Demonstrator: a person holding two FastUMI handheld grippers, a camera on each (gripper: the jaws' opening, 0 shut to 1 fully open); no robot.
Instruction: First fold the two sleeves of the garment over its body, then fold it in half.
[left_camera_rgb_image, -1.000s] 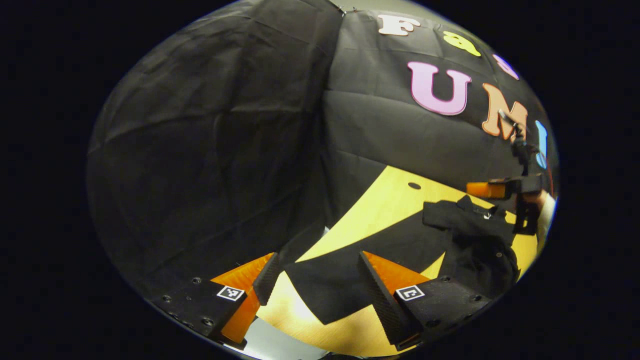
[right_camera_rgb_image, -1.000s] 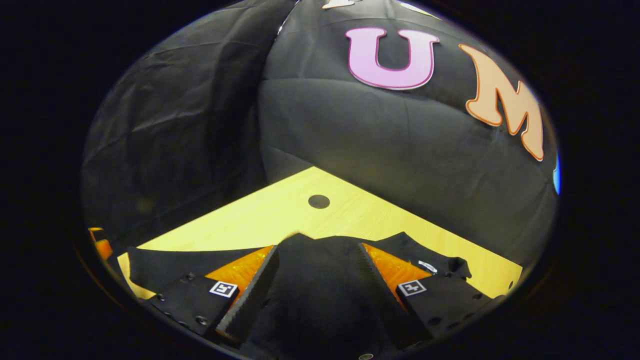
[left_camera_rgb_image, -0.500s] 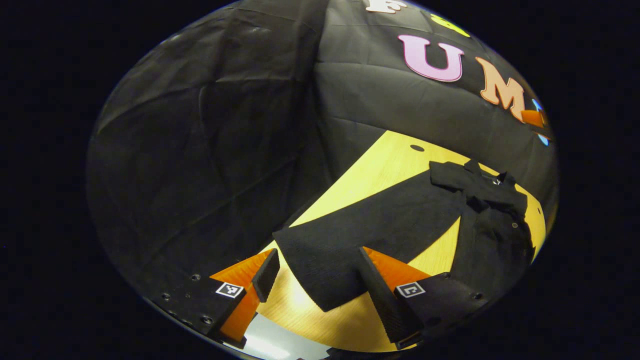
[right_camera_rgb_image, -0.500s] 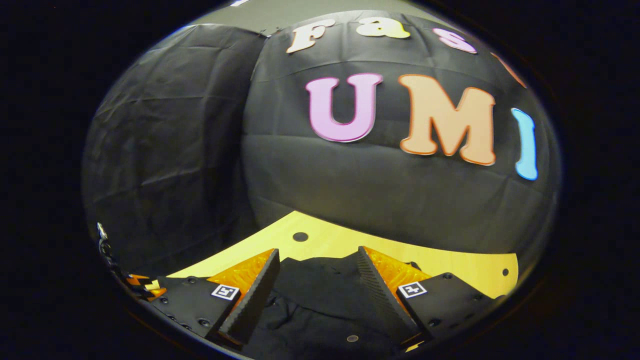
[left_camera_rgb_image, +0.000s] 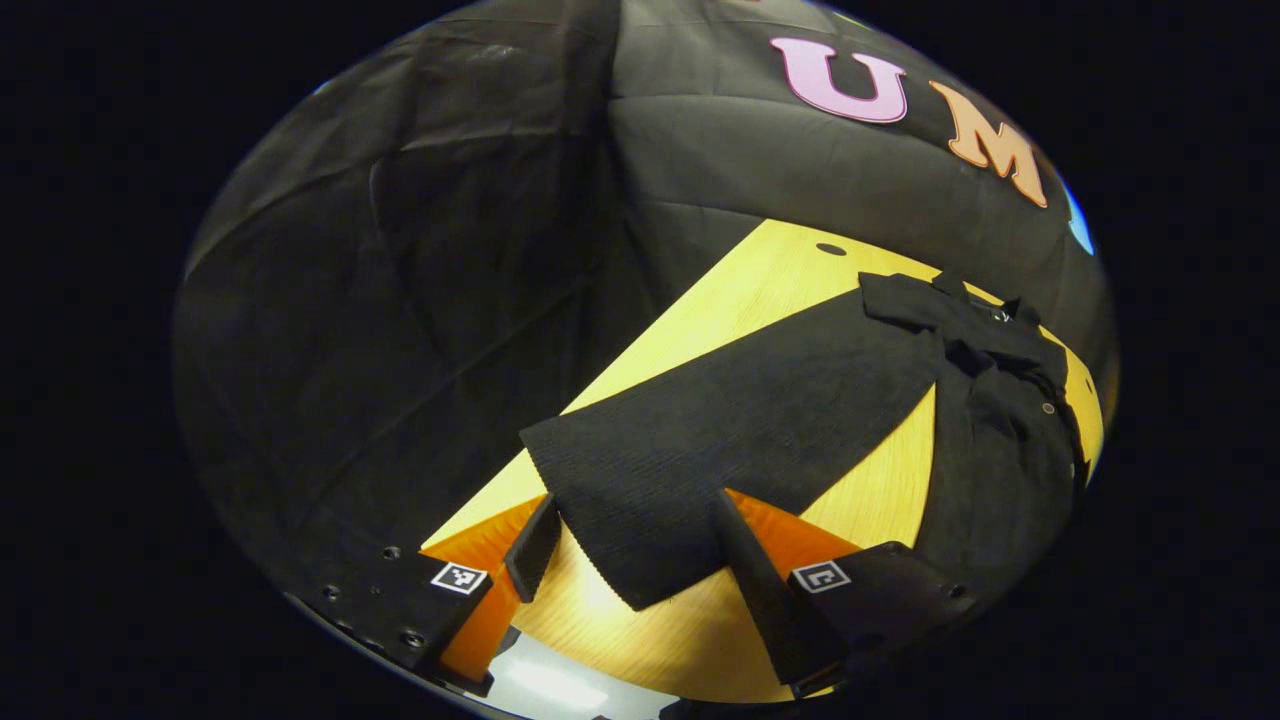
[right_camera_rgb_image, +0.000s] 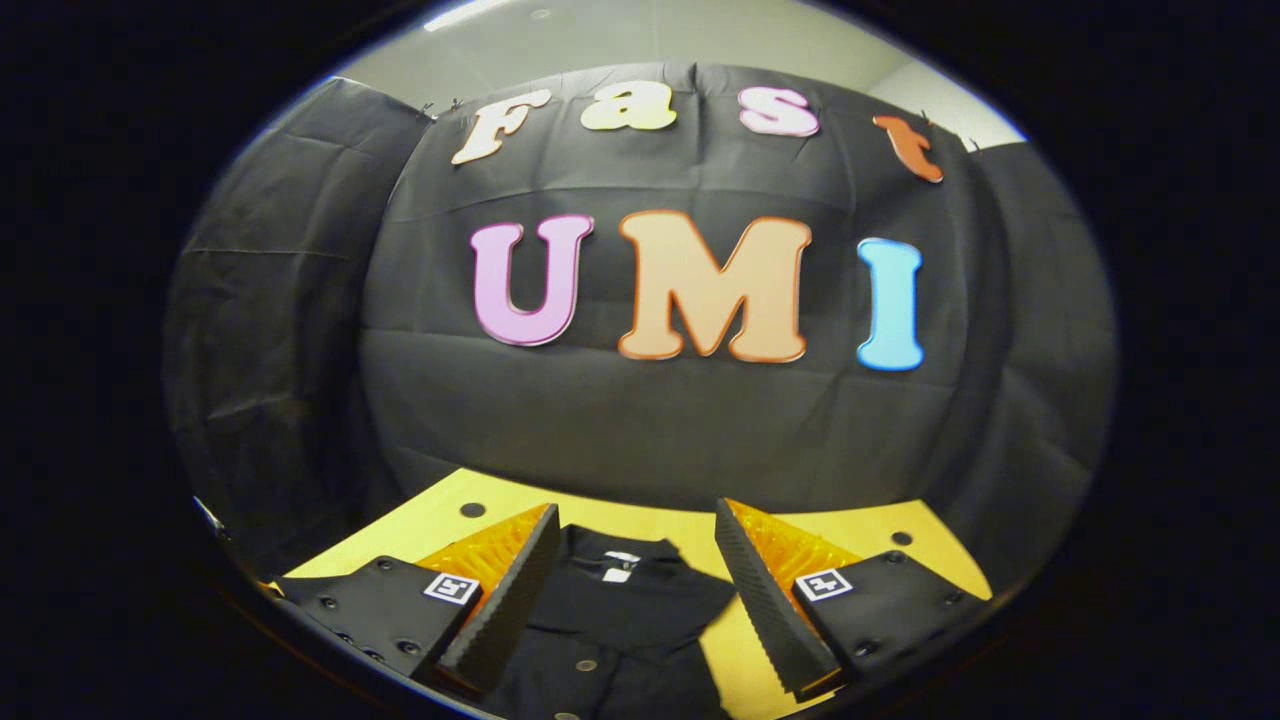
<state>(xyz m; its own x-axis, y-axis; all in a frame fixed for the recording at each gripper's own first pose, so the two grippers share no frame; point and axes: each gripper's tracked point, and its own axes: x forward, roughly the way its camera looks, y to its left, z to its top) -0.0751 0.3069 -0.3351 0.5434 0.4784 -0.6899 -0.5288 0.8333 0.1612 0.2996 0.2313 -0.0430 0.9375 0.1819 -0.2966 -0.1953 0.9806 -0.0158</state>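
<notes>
Lying flat btwn left gripper (left_camera_rgb_image: 640, 560) fingers: sleeve (left_camera_rgb_image: 740, 430); right gripper view: collar (right_camera_rgb_image: 620, 570).

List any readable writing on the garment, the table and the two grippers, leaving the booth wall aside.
On the black garment, the neck label: too small to read.
On the left gripper, the square markers: coded patterns, no words.
On the right gripper, the same kind of square markers: coded patterns, no words.
On the wooden table: no writing.
</notes>
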